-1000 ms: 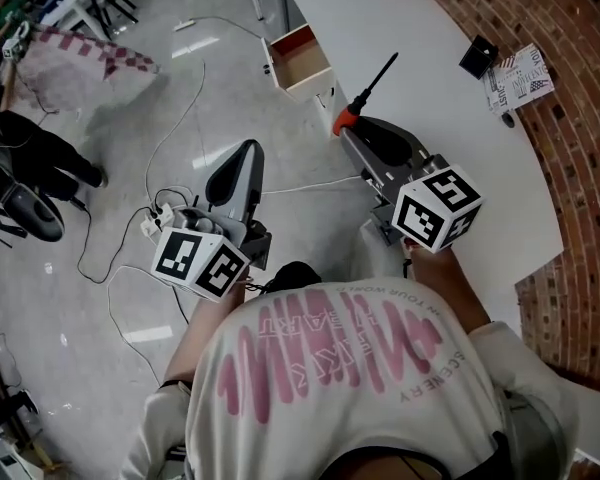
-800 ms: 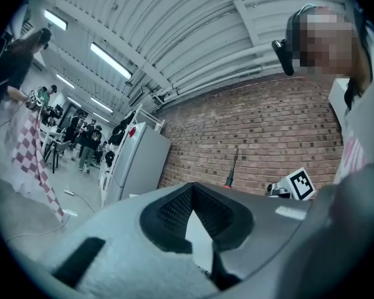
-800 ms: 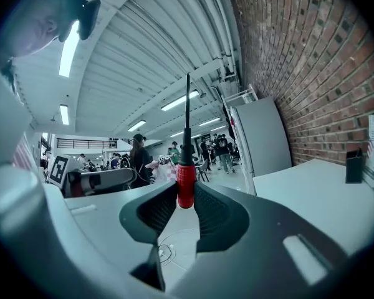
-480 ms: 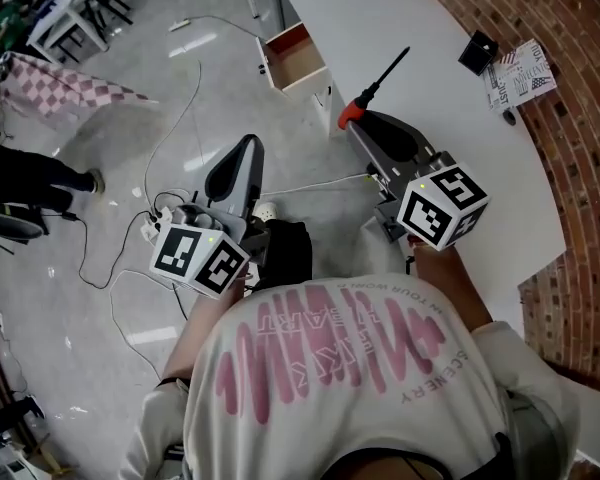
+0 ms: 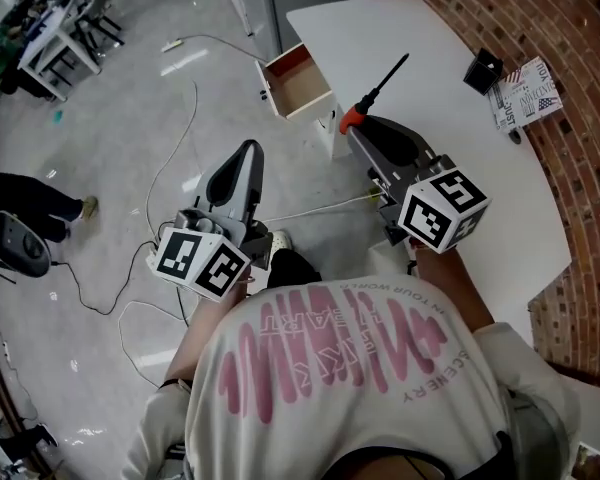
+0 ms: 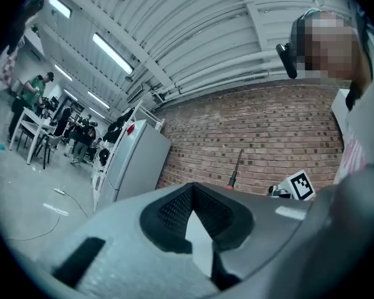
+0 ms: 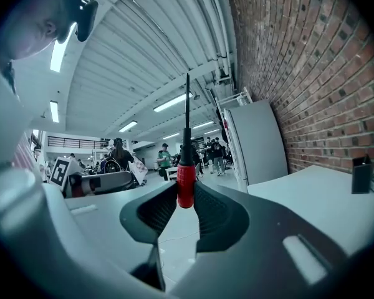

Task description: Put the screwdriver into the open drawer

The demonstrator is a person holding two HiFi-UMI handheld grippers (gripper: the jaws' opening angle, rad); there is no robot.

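Note:
My right gripper [image 5: 355, 125] is shut on the red handle of the screwdriver [image 5: 378, 90], and the black shaft points away over the white table [image 5: 430, 98]. In the right gripper view the handle [image 7: 186, 186] sits clamped between the pads, shaft upright. The open drawer [image 5: 298, 80], with an empty wooden inside, juts from the table's left edge just beyond the screwdriver. My left gripper [image 5: 247, 150] hovers over the floor, left of the drawer, shut with nothing in it [image 6: 192, 187]. The left gripper view also catches the screwdriver [image 6: 235, 170] against the brick wall.
A black box [image 5: 481, 70] and a printed card [image 5: 526, 92] lie at the table's far right by the brick wall [image 5: 580, 28]. Cables [image 5: 176, 118] trail over the grey floor. A person's leg [image 5: 30, 196] and chairs [image 5: 65, 38] are far left.
Both grippers have been carried forward together, the screwdriver still held. The drawer now lies a little nearer the right gripper. The checkered cloth at the left has gone from view.

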